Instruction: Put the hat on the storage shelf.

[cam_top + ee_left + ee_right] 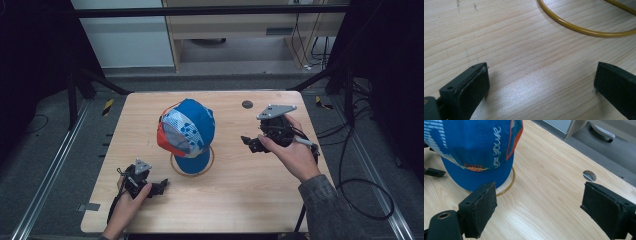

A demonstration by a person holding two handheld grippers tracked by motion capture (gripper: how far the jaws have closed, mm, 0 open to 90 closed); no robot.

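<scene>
— Cap?
— Mid-table, propped over a yellow ring, brim down.
— Left gripper?
— Low near the front edge, left of the ring, jaws spread wide, holding nothing.
— Right gripper?
— Raised right of the cap, apart from it, jaws wide, empty too.

Pale wooden table, smooth, matt grain with a soft sheen. Blue, white and orange cloth cap, thin printed fabric, lightly glossy. Thin yellow ring under it, smooth and shiny. Black gripper pads, rough, matt, frayed-edged.
</scene>
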